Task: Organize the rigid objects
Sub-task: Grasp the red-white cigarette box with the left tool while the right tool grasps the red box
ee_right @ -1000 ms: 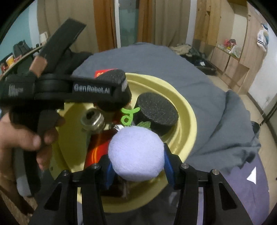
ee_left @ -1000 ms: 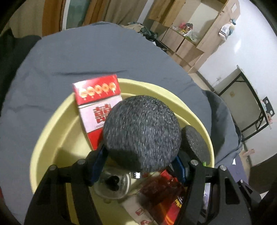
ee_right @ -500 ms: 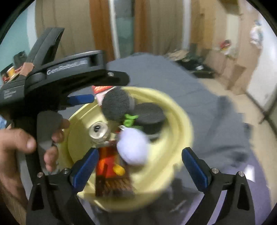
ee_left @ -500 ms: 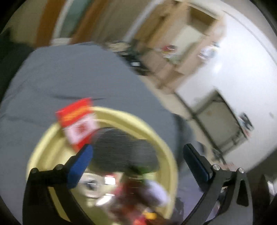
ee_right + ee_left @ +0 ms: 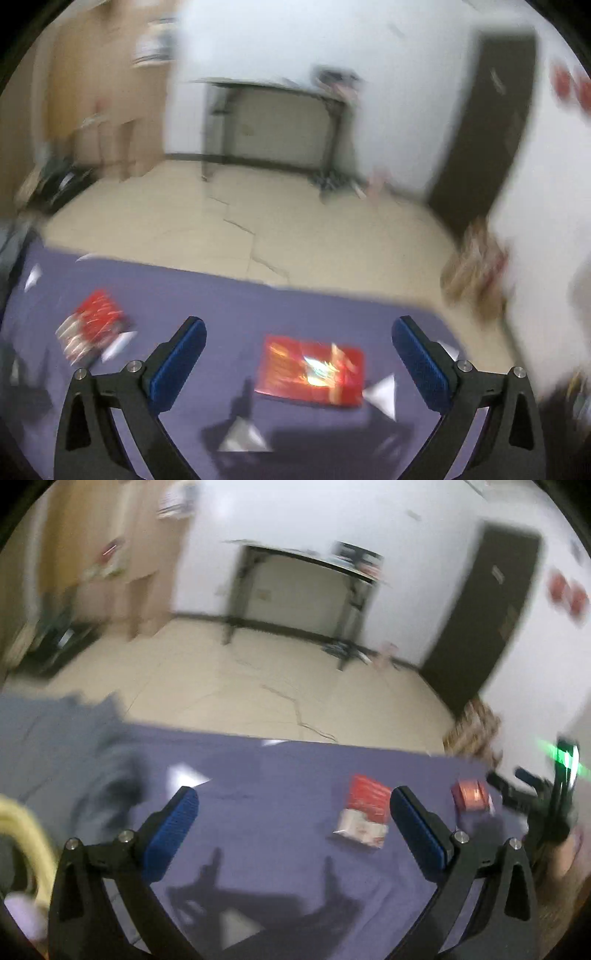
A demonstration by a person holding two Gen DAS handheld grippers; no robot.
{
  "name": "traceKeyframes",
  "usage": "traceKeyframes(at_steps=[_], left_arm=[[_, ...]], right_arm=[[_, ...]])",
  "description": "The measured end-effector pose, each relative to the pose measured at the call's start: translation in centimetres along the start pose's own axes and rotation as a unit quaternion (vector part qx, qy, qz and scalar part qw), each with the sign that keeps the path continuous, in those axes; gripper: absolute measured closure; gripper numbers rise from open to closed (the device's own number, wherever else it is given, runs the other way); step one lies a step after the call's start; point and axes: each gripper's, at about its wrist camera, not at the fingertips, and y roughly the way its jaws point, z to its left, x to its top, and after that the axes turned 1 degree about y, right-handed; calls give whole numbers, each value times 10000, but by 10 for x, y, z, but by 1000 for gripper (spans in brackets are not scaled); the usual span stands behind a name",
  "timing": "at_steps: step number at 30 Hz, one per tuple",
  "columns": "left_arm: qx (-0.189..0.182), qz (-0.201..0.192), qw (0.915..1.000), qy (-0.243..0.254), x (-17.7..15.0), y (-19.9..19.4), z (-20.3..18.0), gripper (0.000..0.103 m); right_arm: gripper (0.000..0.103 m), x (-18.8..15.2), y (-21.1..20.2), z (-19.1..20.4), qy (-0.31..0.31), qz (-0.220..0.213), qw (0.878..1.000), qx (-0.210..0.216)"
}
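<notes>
Both views are blurred by motion. My left gripper (image 5: pixel 291 805) is open and empty above a purple cloth (image 5: pixel 258 849). A red-and-white packet (image 5: pixel 364 816) lies on the cloth just inside its right finger, and a small red box (image 5: pixel 471 794) lies farther right. The jaws of my right gripper (image 5: pixel 299 332) are opening with nothing held. Below them on the cloth lies a shiny red packet (image 5: pixel 312 371). The red-and-white packet (image 5: pixel 90 326) is off to its left. The yellow basin's rim (image 5: pixel 22 834) shows at the left edge.
A hand (image 5: pixel 565 853) holds a black tool frame at the right edge of the left wrist view. Beyond the cloth's far edge lies beige floor (image 5: pixel 295 229), with a black-legged desk (image 5: pixel 306 590), a dark door (image 5: pixel 487 620) and wooden cabinets (image 5: pixel 99 110).
Both grippers let go of their balls, grey on the left and white on the right, over the yellow basin. Both opened wide and swung right, over the purple cloth.
</notes>
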Motion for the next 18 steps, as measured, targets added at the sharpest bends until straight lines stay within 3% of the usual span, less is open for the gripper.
traceKeyframes(at_steps=[3,7,10,13,18], left_arm=[[-360,365,9968,619,-4,39,-42,0],[-253,623,9920,1066,-25,64,-71,0],[-181,801,9907,1084,-30,80,-72,0],[-41,826,9902,1126,-34,89,-68,0],[-28,824,9906,1090,-44,90,-69,0]], right_arm=[[0,-17,32,-40,979,495,9918,662],[0,-23,57,-45,889,909,9907,485],[0,-16,76,-25,935,1100,9880,554],[0,-15,86,-27,840,1092,9900,309],[0,9,103,14,836,1036,9909,204]])
